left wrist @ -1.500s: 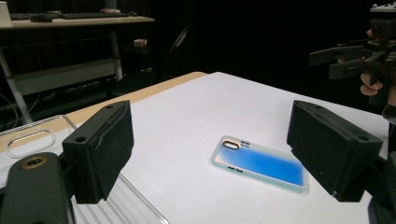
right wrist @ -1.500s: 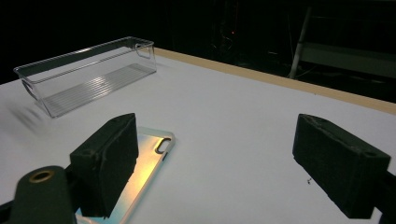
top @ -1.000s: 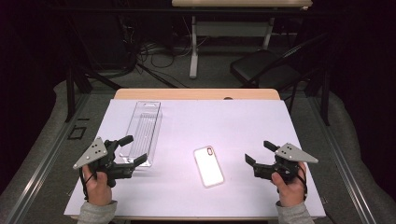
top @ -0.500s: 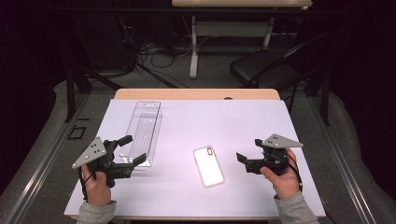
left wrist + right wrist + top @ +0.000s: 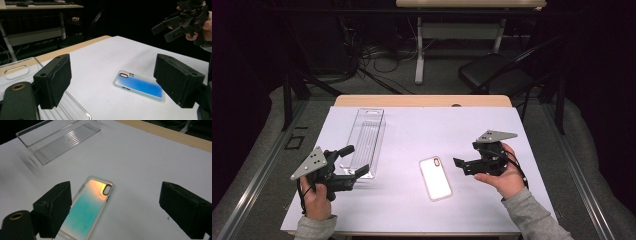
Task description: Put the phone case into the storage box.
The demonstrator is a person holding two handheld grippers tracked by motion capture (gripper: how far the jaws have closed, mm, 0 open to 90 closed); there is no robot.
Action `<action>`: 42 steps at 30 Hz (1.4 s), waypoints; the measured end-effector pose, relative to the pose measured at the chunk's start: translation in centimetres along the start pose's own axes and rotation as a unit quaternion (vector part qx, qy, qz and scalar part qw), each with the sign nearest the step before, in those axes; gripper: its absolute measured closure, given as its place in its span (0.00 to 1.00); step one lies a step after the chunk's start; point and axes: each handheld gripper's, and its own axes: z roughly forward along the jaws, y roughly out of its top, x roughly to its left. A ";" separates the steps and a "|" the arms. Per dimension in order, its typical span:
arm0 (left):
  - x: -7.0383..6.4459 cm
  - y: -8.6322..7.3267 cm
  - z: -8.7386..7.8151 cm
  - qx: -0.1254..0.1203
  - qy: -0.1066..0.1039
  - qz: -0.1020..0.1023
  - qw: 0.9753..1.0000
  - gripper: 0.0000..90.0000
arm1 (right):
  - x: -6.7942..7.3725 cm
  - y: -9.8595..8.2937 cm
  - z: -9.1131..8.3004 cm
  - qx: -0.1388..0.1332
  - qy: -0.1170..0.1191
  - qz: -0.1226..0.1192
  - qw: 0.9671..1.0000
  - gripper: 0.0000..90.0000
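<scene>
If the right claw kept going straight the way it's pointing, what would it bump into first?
Most likely the phone case: the right claw is open and points down at it, and the case lies flat between its jaws in the right gripper view. Depth is hard to judge.

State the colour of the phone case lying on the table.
The phone case is iridescent: orange near the camera cutout, fading to teal-blue, with a pale rim. The right gripper view shows it best.

Two forearms in grey sleeves are seen entering from the near edge of the table. The left gripper [image 5: 353, 160] is held in the left hand [image 5: 314, 200], low and to the near left, with its jaws spread wide and pointed toward the right. The right gripper [image 5: 460, 165] is gripped by the right hand [image 5: 502, 175], raised a little, its jaws parted and aimed leftward and downward.
</scene>
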 end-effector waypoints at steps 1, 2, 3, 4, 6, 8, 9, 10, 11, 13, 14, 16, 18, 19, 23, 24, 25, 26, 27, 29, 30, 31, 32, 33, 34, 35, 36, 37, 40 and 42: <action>0.0 0.0 0.0 0.000 0.000 0.000 1.000 0.17 | 0.1 0.1 0.1 0.003 -0.002 -0.002 1.000 0.15; 0.0 0.0 0.0 0.001 0.000 0.000 1.000 0.17 | 0.1 0.2 0.2 0.008 -0.006 -0.006 1.000 0.16; 0.0 0.0 0.0 0.001 0.001 0.000 1.000 0.17 | 0.2 0.3 0.2 0.015 -0.006 -0.008 1.000 0.16; 0.0 0.0 0.0 0.001 0.001 0.000 1.000 0.17 | 0.3 0.4 0.4 0.018 -0.005 -0.012 1.000 0.16; 0.0 0.0 0.0 0.002 0.002 0.000 1.000 0.17 | 0.4 0.7 0.6 0.026 -0.005 -0.017 1.000 0.16; 0.0 0.0 0.0 0.002 0.002 -0.001 1.000 0.17 | 0.6 0.9 0.8 0.035 -0.004 -0.020 0.999 0.16; 0.0 0.0 0.0 0.002 0.002 -0.001 1.000 0.17 | 0.6 0.9 0.8 0.035 -0.004 -0.020 0.999 0.16; 0.0 -0.1 0.0 0.002 0.003 -0.001 1.000 0.17 | 0.6 1.0 1.1 0.038 -0.005 -0.024 0.999 0.16; 0.0 -0.1 0.0 0.002 0.003 -0.001 1.000 0.17 | 0.7 1.2 1.3 0.050 -0.007 -0.021 0.999 0.16; 0.0 -0.1 0.0 0.003 0.004 -0.001 1.000 0.16 | 0.6 1.3 1.6 0.059 -0.005 -0.016 0.998 0.16; 0.0 -0.1 0.0 0.004 0.004 -0.001 1.000 0.16 | 0.6 1.3 1.6 0.059 -0.005 -0.016 0.998 0.16; 0.1 -0.1 0.0 0.004 0.003 -0.002 1.000 0.17 | 0.6 1.4 1.9 0.067 -0.007 -0.017 0.998 0.17; 0.1 -0.1 0.0 0.005 0.004 -0.002 1.000 0.17 | 0.5 1.6 2.1 0.072 -0.005 -0.018 0.997 0.17; 0.1 -0.1 0.0 0.005 0.004 -0.002 1.000 0.17 | 0.5 1.7 2.2 0.072 -0.005 -0.017 0.997 0.17; 0.1 -0.1 0.0 0.004 0.004 -0.002 1.000 0.17 | 0.3 2.0 2.4 0.076 -0.004 -0.018 0.997 0.17; 0.1 -0.1 0.0 0.005 0.004 -0.002 1.000 0.16 | 0.3 2.0 2.5 0.077 -0.004 -0.019 0.997 0.17; 0.1 -0.1 0.0 0.005 0.004 -0.002 1.000 0.17 | 0.3 2.0 2.5 0.077 -0.004 -0.019 0.997 0.17; 0.1 -0.1 0.0 0.004 0.005 -0.002 1.000 0.17 | 0.2 2.1 2.6 0.078 -0.003 -0.022 0.997 0.17; 0.1 -0.1 0.0 0.005 0.005 -0.002 1.000 0.17 | 0.2 2.1 2.6 0.078 -0.003 -0.022 0.997 0.17; 0.1 -0.1 0.0 0.005 0.005 -0.002 1.000 0.17 | 0.2 2.1 2.9 0.084 0.002 -0.019 0.996 0.17; 0.1 -0.1 0.0 0.005 0.005 -0.002 1.000 0.17 | 0.2 2.1 2.9 0.084 0.002 -0.019 0.996 0.17; 0.1 -0.2 0.0 0.005 0.003 -0.002 1.000 0.17 | 0.2 2.0 3.1 0.084 0.004 -0.017 0.996 0.17; 0.1 -0.2 0.1 0.005 0.006 -0.002 1.000 0.17 | 0.3 2.0 3.2 0.090 0.006 -0.019 0.996 0.19; 0.1 -0.2 0.1 0.005 0.006 -0.002 1.000 0.17 | 0.3 2.0 3.4 0.090 0.007 -0.024 0.996 0.20; 0.1 -0.2 0.1 0.004 0.006 -0.003 1.000 0.17 | 0.3 2.0 3.4 0.090 0.007 -0.024 0.996 0.20; 0.1 -0.2 0.1 0.005 0.005 -0.003 1.000 0.17 | 0.4 2.0 3.6 0.094 0.001 -0.039 0.995 0.22; 0.1 -0.2 0.1 0.005 0.005 -0.003 1.000 0.17 | 0.4 2.0 3.6 0.094 0.001 -0.039 0.995 0.22; 0.1 -0.2 0.1 0.006 0.005 -0.002 1.000 0.17 | 0.5 2.0 3.9 0.098 0.001 -0.037 0.994 0.22; 0.1 -0.2 0.1 0.006 0.004 -0.003 1.000 0.17 | 0.5 2.1 4.1 0.103 0.003 -0.030 0.994 0.22; 0.2 -0.2 0.1 0.007 0.005 -0.003 1.000 0.17 | 0.5 2.1 4.4 0.110 0.006 -0.031 0.993 0.25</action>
